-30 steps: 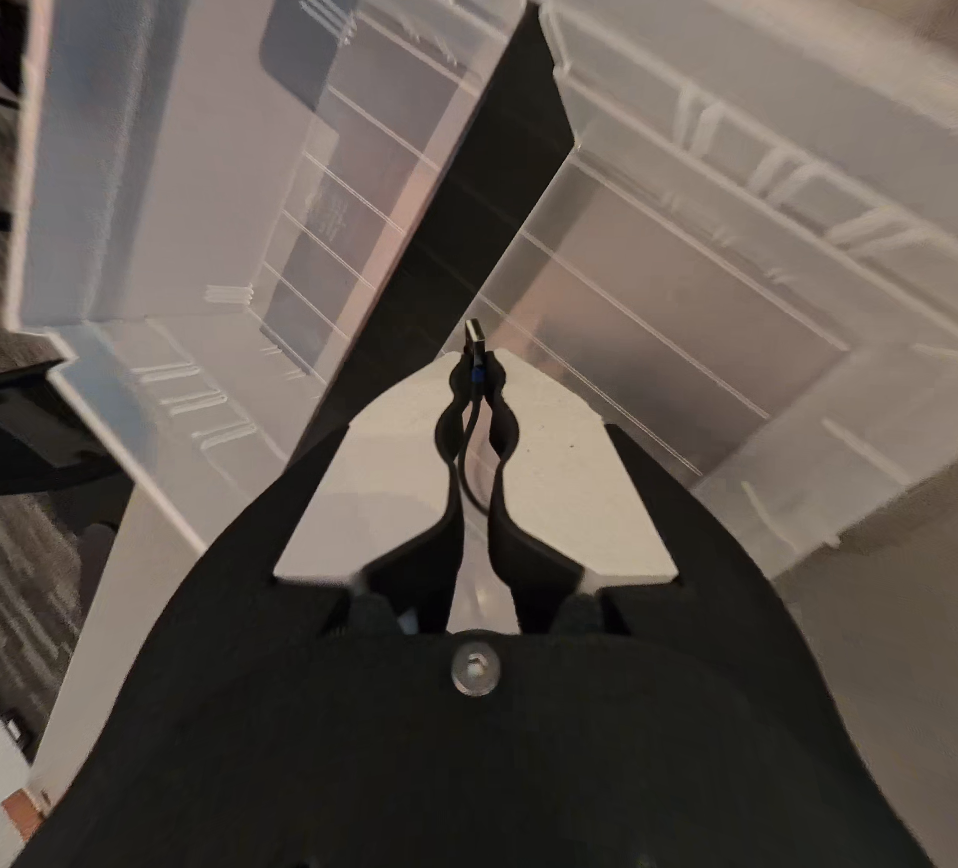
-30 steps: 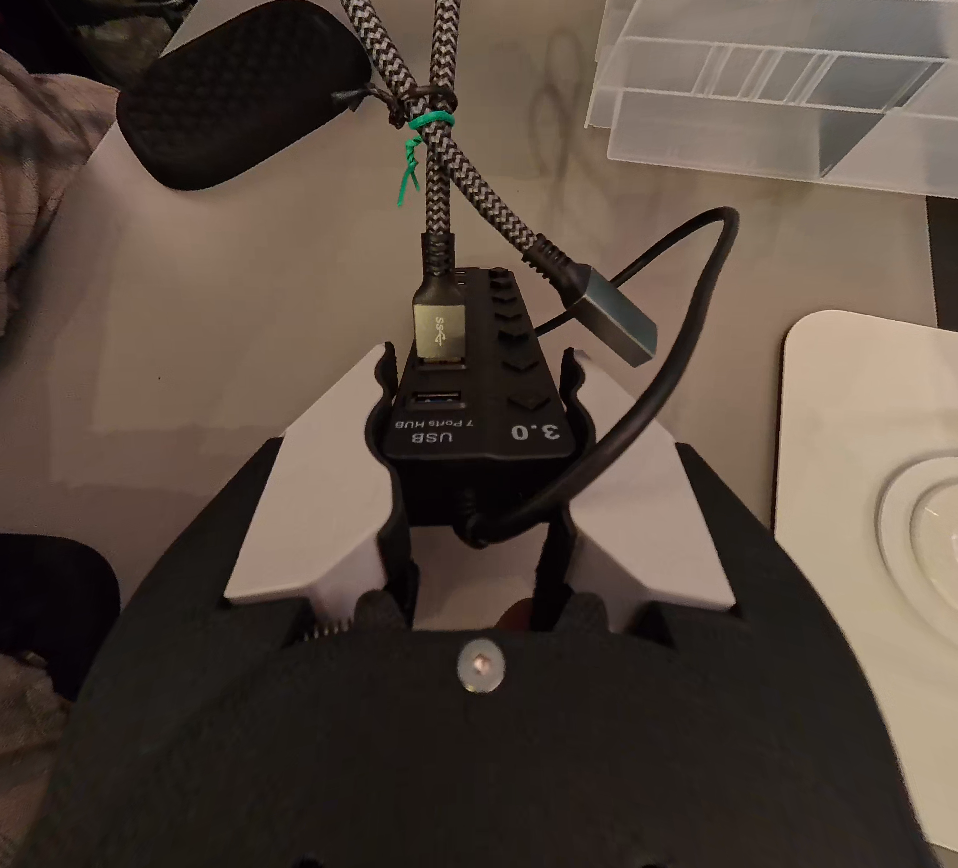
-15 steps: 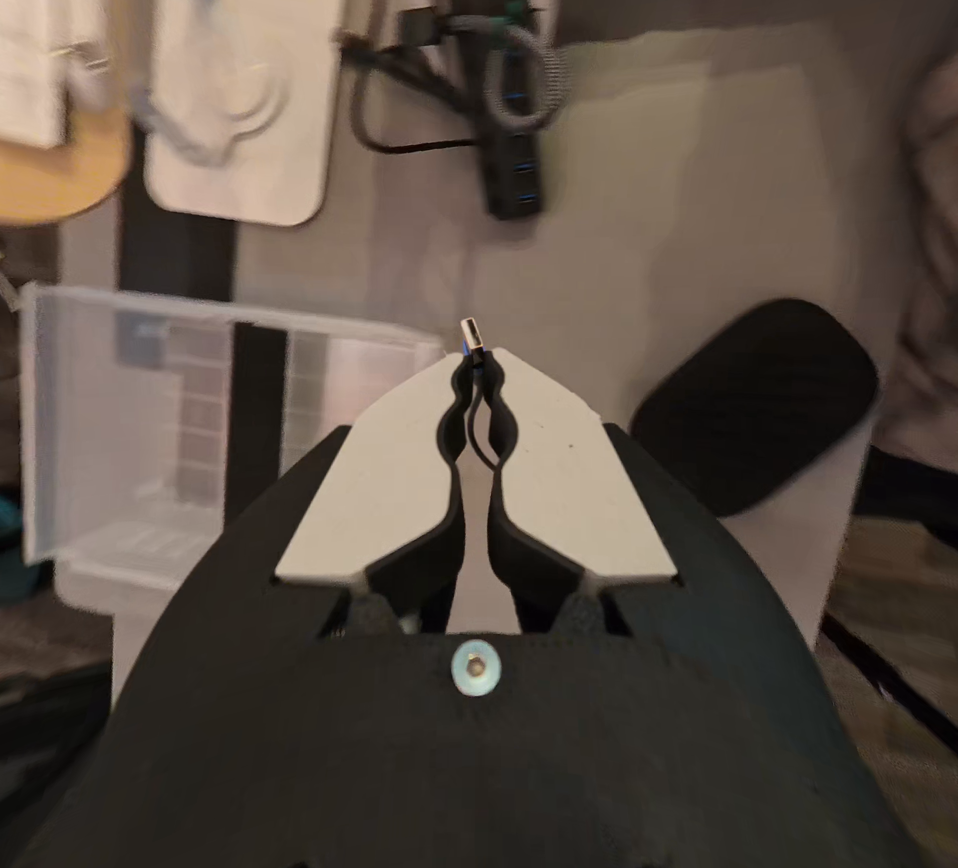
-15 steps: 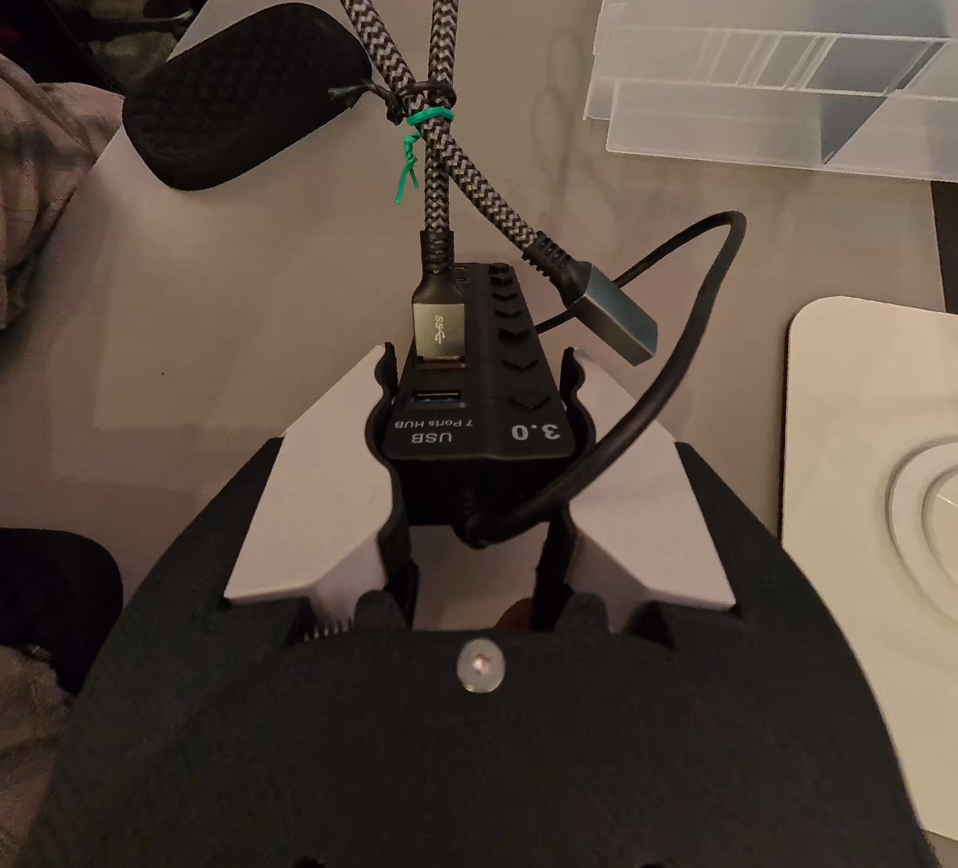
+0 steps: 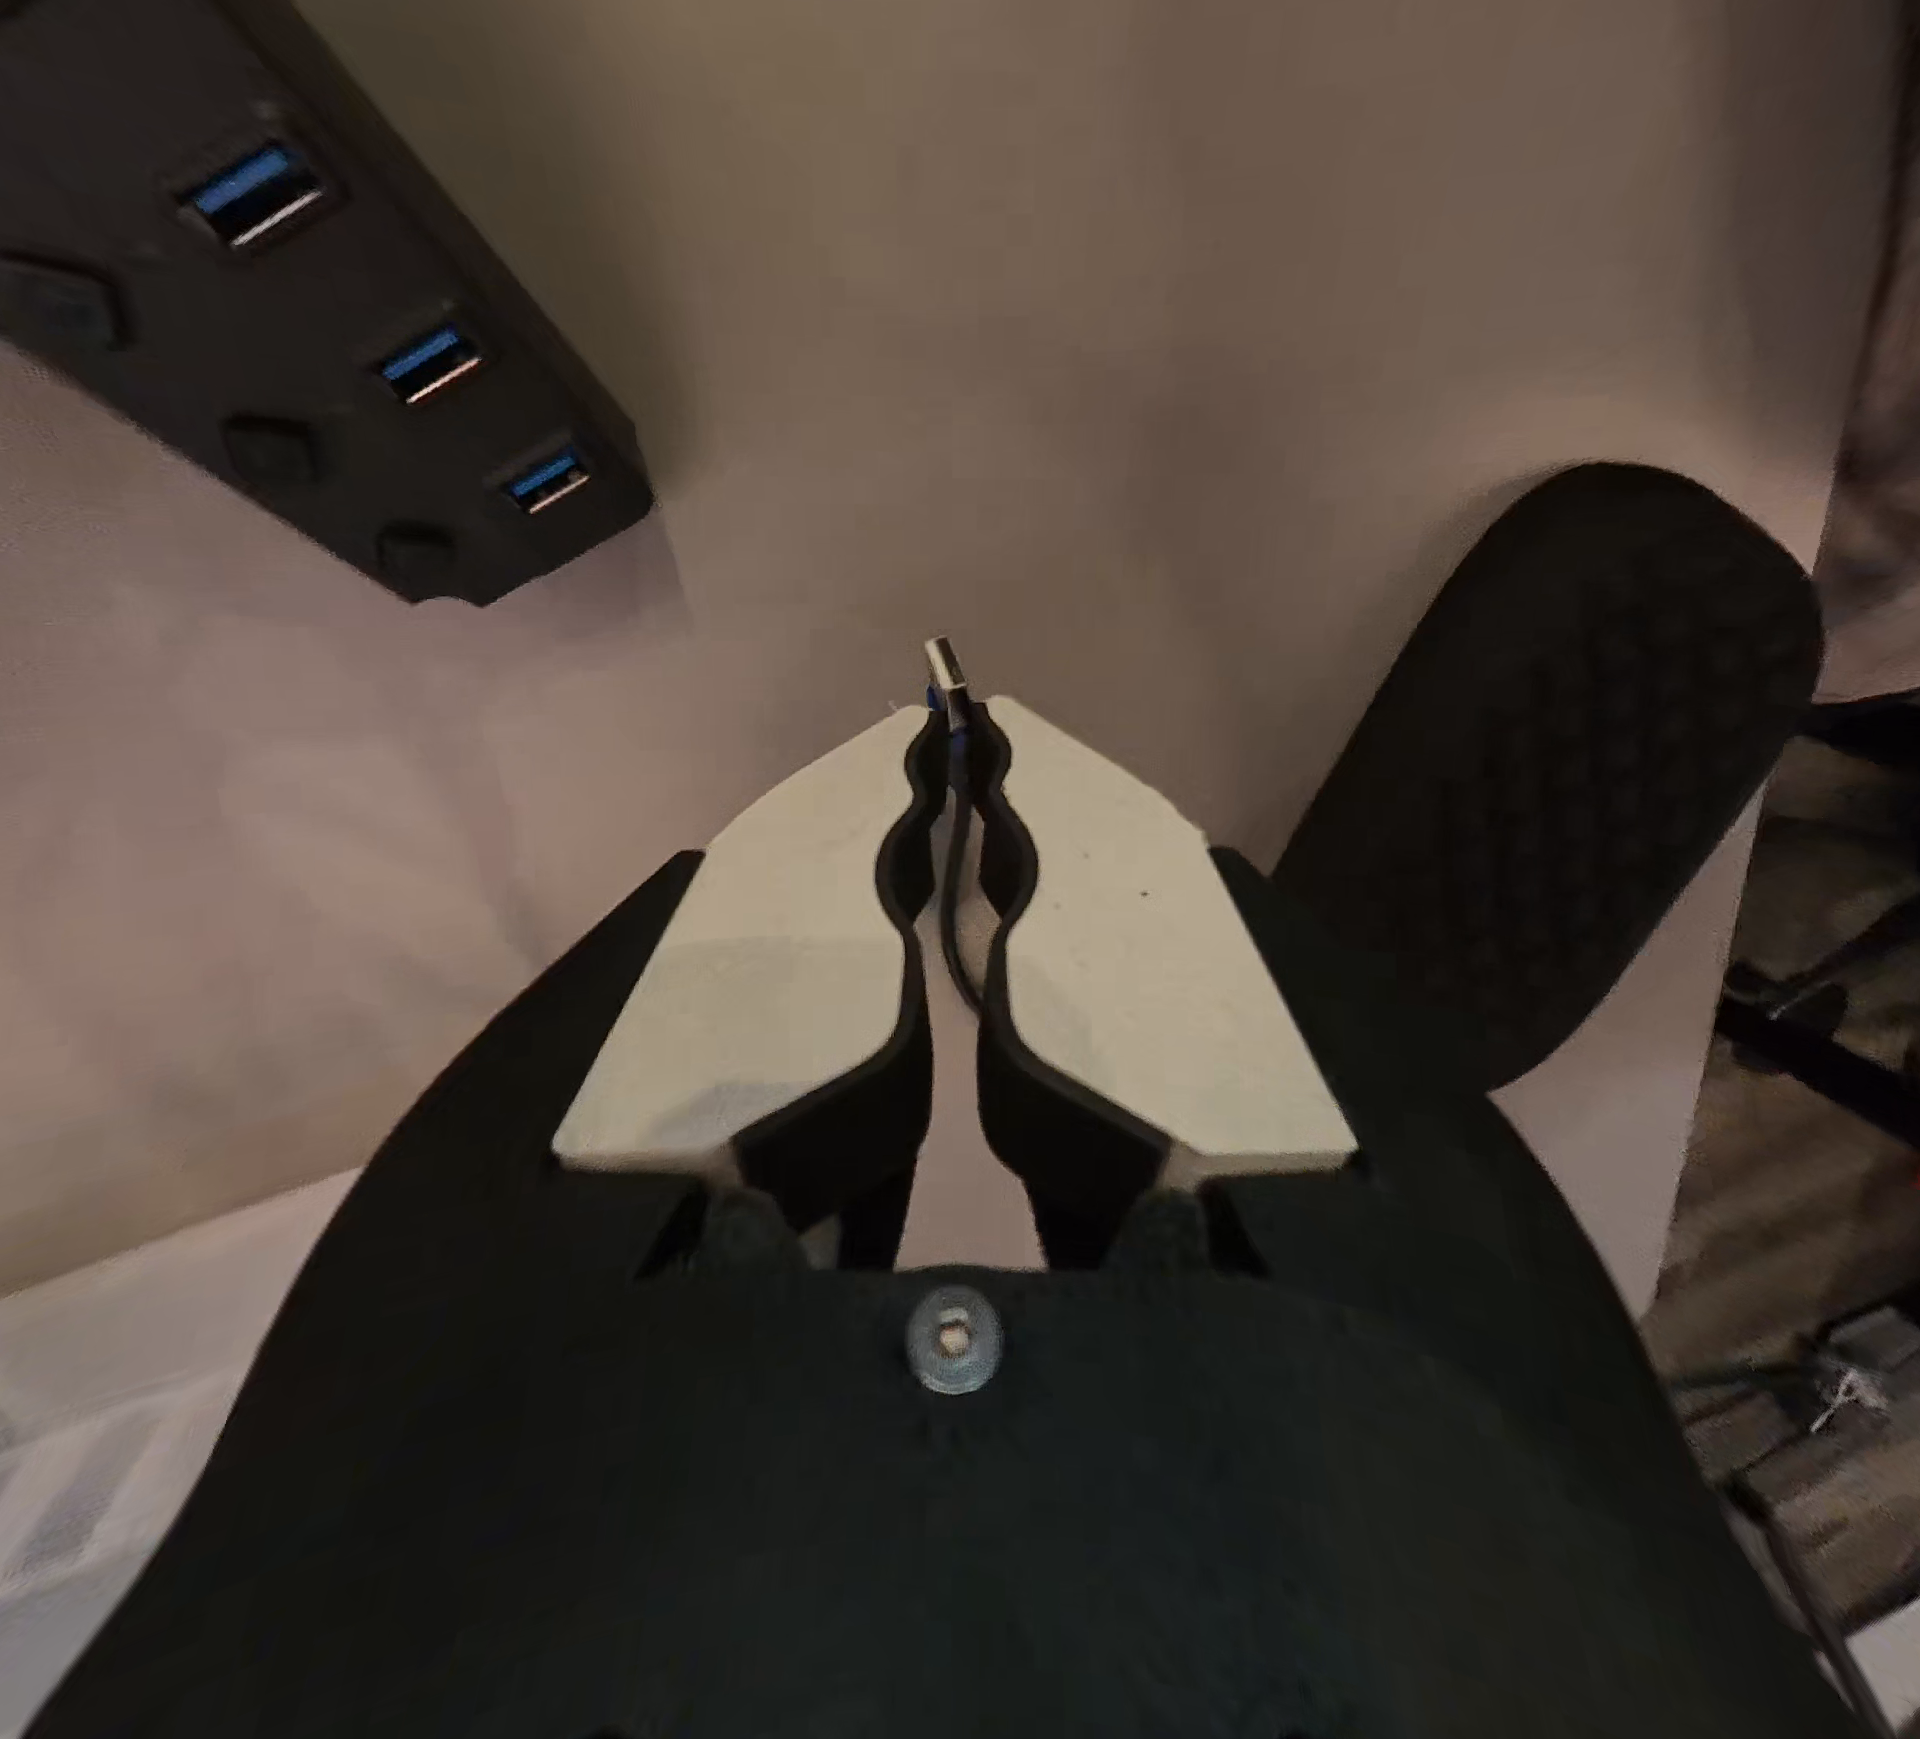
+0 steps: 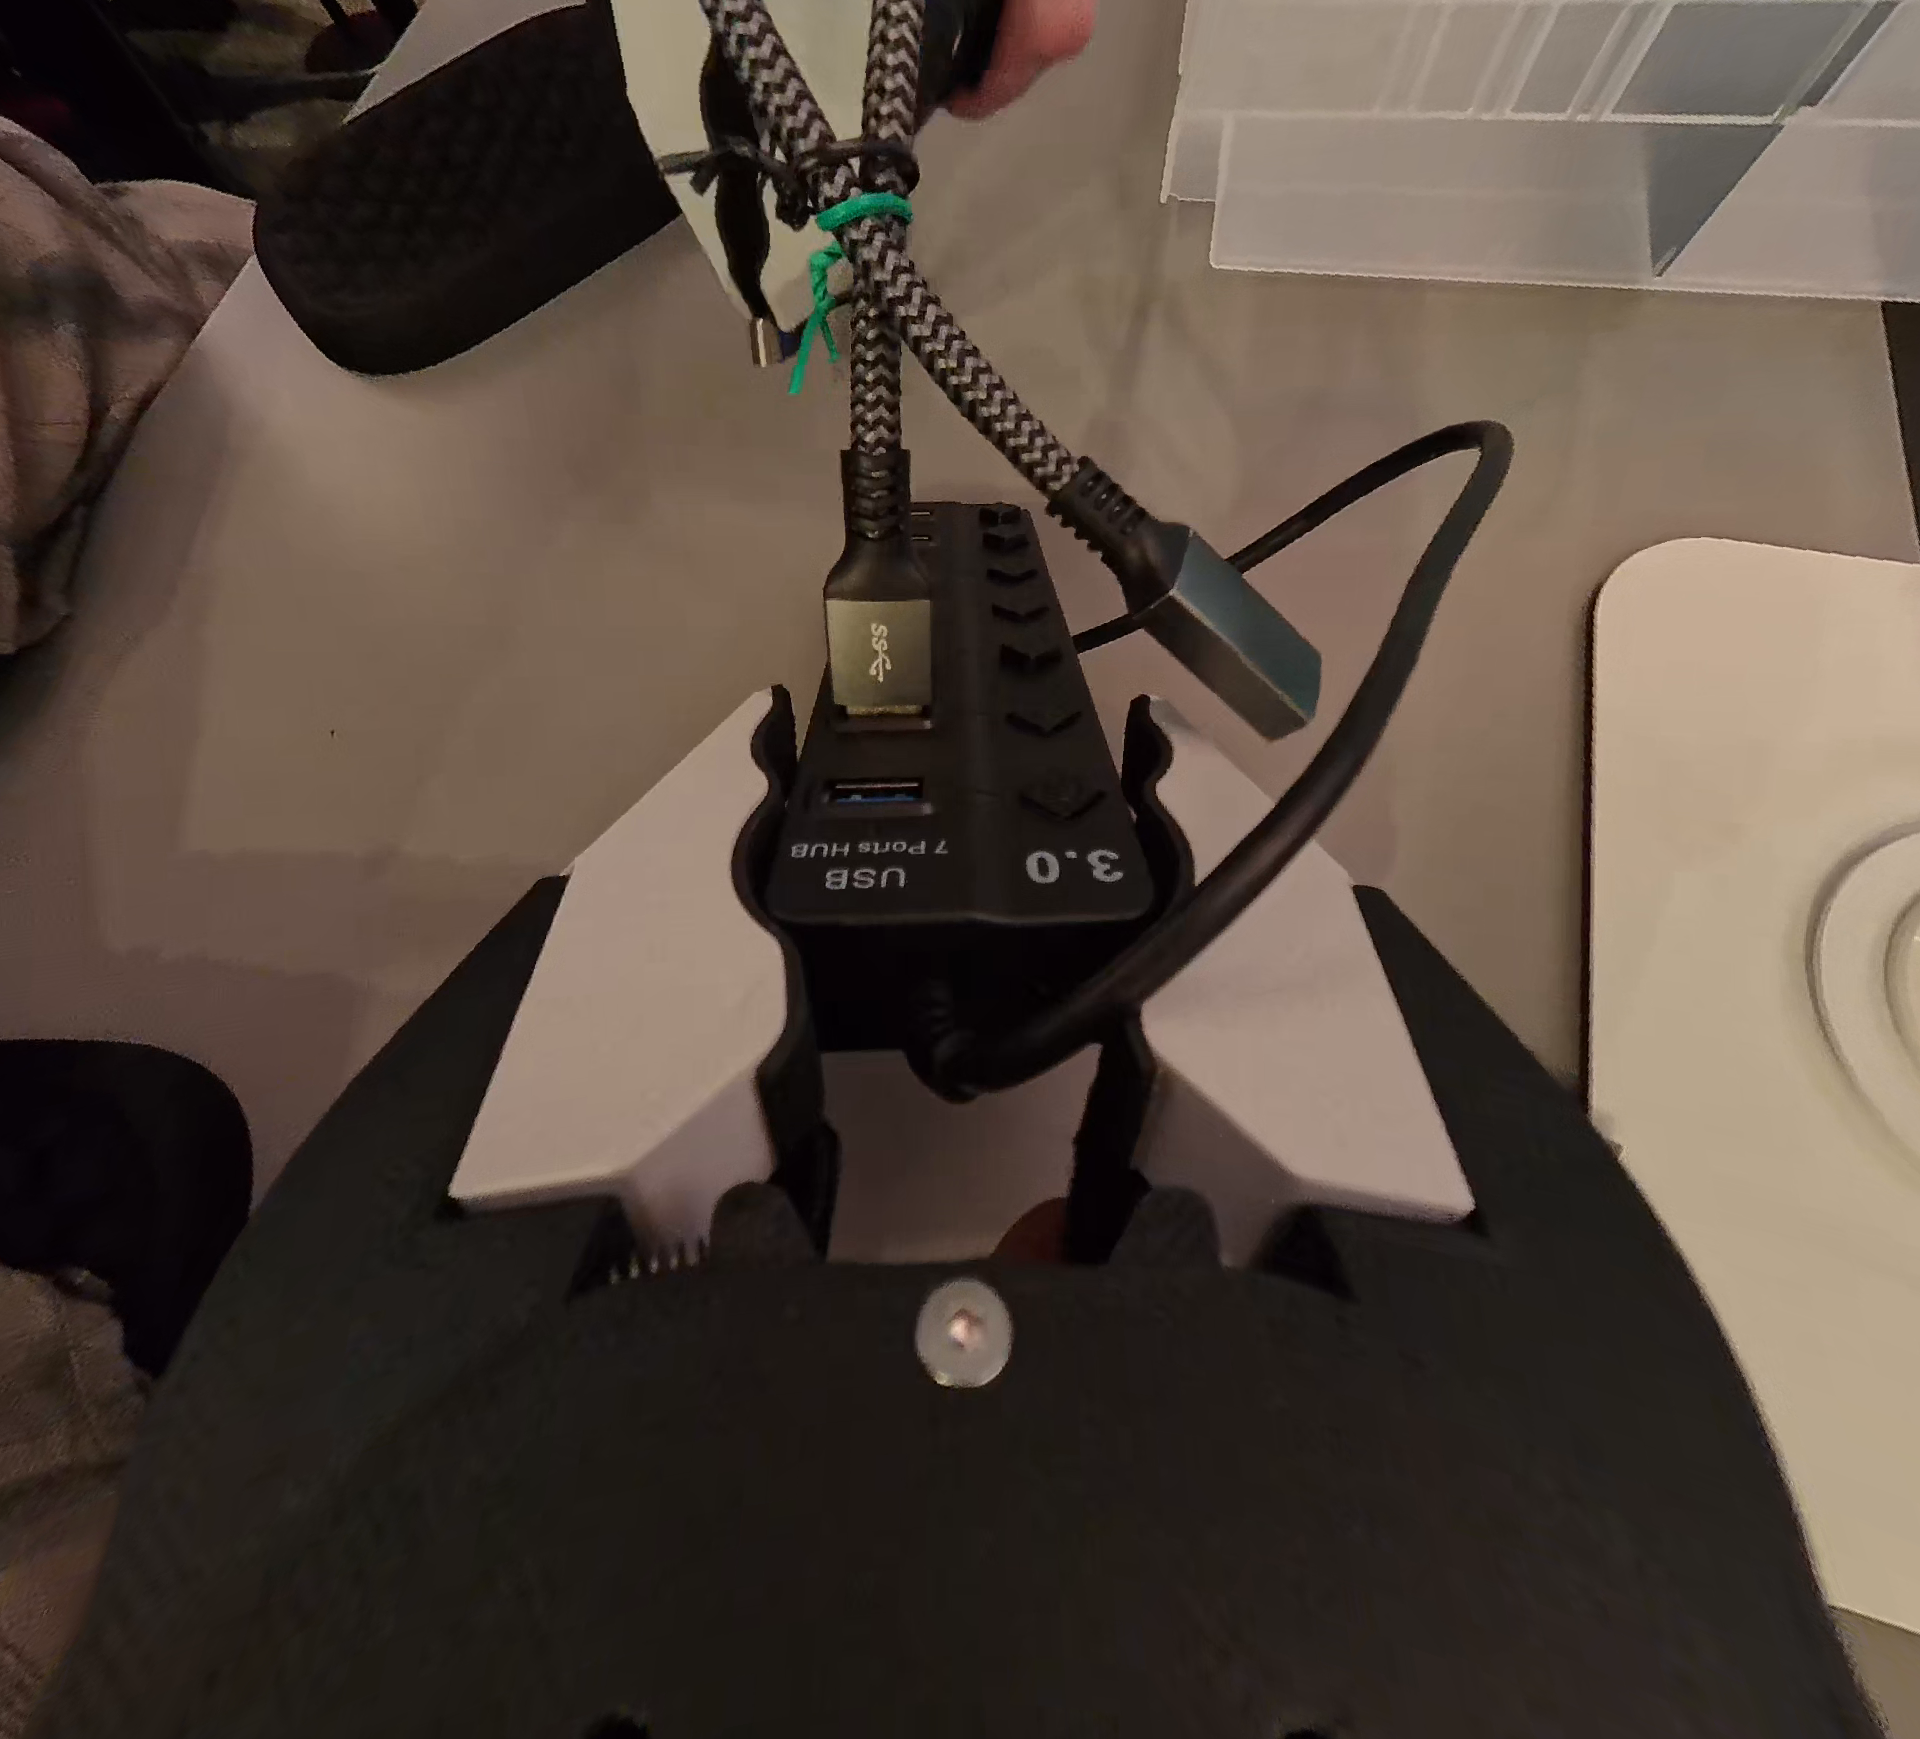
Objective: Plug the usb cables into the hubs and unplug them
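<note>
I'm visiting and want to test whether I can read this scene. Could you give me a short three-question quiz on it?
1. True or false: the left gripper has its fingers shut on a small silver USB plug.
2. What does the right gripper hold? A) the long black USB hub B) the clear plastic bin C) the black mesh oval pad
3. Fill in: one grey braided cable's metal plug sits in a hub port; the other braided plug hangs ____.

Key: 1 true; 2 A; 3 loose, unplugged, beside the hub.
</note>
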`<state>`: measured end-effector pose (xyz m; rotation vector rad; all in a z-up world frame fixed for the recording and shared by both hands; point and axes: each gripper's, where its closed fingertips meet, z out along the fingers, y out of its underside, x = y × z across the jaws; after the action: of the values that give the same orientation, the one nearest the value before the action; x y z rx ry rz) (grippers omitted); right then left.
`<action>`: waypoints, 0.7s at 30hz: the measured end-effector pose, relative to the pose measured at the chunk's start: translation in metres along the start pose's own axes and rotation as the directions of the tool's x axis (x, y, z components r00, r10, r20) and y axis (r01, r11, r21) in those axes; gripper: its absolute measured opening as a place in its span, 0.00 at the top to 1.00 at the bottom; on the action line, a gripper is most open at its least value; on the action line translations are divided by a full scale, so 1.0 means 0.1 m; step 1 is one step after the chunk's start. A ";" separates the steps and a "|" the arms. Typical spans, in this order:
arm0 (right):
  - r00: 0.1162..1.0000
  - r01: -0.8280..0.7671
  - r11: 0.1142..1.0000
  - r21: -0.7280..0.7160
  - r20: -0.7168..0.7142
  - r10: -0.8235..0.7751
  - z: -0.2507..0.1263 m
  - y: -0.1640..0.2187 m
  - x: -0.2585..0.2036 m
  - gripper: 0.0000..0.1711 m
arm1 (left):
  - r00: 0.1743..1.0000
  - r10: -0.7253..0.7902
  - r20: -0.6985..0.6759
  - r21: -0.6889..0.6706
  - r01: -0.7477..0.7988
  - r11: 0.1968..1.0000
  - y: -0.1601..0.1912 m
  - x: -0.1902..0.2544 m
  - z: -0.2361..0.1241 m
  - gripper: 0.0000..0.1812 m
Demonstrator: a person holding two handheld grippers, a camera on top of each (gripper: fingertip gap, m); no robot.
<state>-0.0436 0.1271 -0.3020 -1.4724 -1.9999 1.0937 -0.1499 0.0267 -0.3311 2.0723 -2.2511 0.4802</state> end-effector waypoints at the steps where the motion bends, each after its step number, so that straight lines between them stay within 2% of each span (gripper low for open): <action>1: 1.000 -0.005 1.000 0.000 -0.001 0.005 0.00 0.01 0.01 0.64 | 1.000 0.013 -0.016 -0.001 -0.013 1.000 -0.01 0.00 0.05 0.98; 5: 1.000 -0.008 1.000 -0.002 -0.007 0.008 -0.01 0.03 0.02 0.64 | 0.999 0.042 -0.011 -0.086 -0.043 0.995 0.07 -0.12 0.25 0.98; 8: 1.000 -0.009 1.000 -0.004 -0.009 0.009 -0.02 0.04 0.02 0.64 | 0.999 0.030 0.016 -0.058 -0.029 0.998 0.03 -0.19 0.29 0.99; 12: 1.000 -0.014 1.000 -0.001 -0.009 0.014 -0.02 0.05 0.03 0.64 | 0.984 0.011 0.178 -0.061 -0.001 0.998 0.08 -0.38 0.22 0.87; 16: 1.000 -0.013 1.000 -0.001 -0.012 0.013 -0.03 0.05 0.03 0.64 | 0.958 -0.037 0.285 0.007 0.036 0.999 0.08 -0.42 0.05 0.81; 21: 1.000 -0.021 1.000 0.000 -0.012 0.021 -0.03 0.05 0.03 0.64 | 0.861 -0.095 0.500 0.137 0.030 0.990 -0.12 -0.50 -0.29 0.79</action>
<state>-0.0396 0.1318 -0.3044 -1.5004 -1.9809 1.0908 -0.1379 0.0815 -0.3135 2.5771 -2.4486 0.0677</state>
